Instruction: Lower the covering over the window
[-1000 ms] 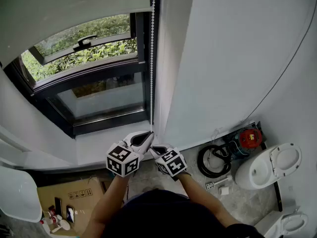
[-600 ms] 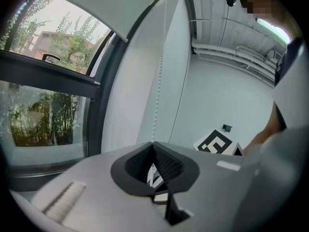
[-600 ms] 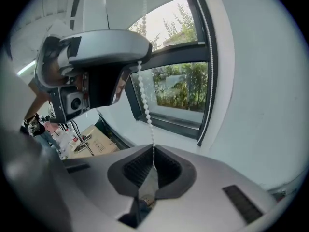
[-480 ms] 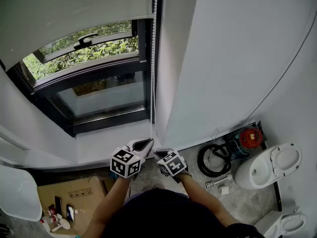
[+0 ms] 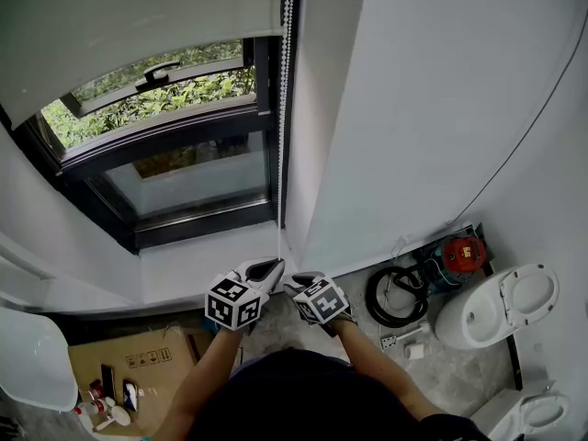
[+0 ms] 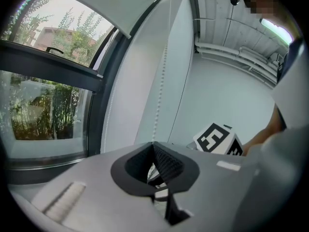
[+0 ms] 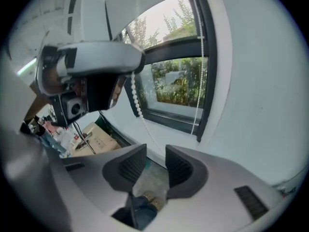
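A pale roller blind [image 5: 138,26] covers the top of the dark-framed window [image 5: 184,177]. Its white bead chain [image 5: 283,108] hangs down the frame's right side. My left gripper [image 5: 273,266] is shut on the chain's lower end. In the left gripper view the chain [image 6: 163,76] rises straight from the closed jaw tips [image 6: 153,146]. My right gripper [image 5: 292,283] sits just to the right of the left one. Its jaws have just been opening and now stand open [image 7: 155,166] with nothing between them. The chain [image 7: 135,99] dangles ahead of them, apart.
A white wall [image 5: 432,108] stands close on the right. Below are a white sill [image 5: 202,255], a toilet [image 5: 501,306], a red device with a coiled black hose [image 5: 464,255] and a cardboard box [image 5: 129,361] on the floor.
Both grippers have come down along the chain, and the blind's lower edge sits a little lower. The right gripper's jaws have parted and let go of the chain.
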{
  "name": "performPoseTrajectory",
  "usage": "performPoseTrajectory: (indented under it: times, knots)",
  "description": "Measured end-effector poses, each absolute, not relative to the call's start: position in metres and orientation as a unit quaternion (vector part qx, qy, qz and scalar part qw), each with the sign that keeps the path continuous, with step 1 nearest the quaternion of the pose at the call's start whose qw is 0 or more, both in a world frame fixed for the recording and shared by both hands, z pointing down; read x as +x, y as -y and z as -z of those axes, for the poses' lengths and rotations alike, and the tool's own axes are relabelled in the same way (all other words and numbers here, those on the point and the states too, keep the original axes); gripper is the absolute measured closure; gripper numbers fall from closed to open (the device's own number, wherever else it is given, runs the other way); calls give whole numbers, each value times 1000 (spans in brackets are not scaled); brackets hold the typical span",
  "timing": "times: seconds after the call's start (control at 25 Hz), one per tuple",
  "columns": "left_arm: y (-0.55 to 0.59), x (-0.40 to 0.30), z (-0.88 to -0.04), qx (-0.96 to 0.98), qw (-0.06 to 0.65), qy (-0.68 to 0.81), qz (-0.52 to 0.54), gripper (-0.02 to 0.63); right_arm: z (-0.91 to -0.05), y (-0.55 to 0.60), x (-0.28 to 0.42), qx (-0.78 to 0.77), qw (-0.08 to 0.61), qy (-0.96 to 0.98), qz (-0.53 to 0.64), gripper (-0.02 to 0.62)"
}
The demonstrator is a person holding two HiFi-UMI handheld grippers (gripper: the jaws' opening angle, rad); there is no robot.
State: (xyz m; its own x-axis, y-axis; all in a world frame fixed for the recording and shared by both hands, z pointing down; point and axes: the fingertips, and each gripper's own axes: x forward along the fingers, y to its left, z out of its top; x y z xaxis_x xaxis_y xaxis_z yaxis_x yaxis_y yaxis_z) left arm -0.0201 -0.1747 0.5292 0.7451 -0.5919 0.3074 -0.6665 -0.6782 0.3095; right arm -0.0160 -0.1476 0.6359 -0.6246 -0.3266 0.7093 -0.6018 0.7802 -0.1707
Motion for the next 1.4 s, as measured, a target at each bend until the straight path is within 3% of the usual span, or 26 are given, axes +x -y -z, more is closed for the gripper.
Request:
performPoseTrajectory:
  times: [0.12,0.56,0.8,1.08,1.4]
  knots:
    - [175,-22,-530,910,204,348,-91,594,-610,153,-14,271,301,889,-215,485]
    - [177,-29,-532,907,206,356,-88,594,-422,185,-14,309,62,942,-118,485]
    - [176,-25,-532,908,206,354,-89,594,-390,194,-33,298,48,949,-88,492]
    - [176,-25,-532,907,208,355,-86,595,-391,200,-43,310,63,946,-75,578]
    - [169,-24,-554,905,215,346,-122,594,-414,196,-42,313,81,942,-88,580]
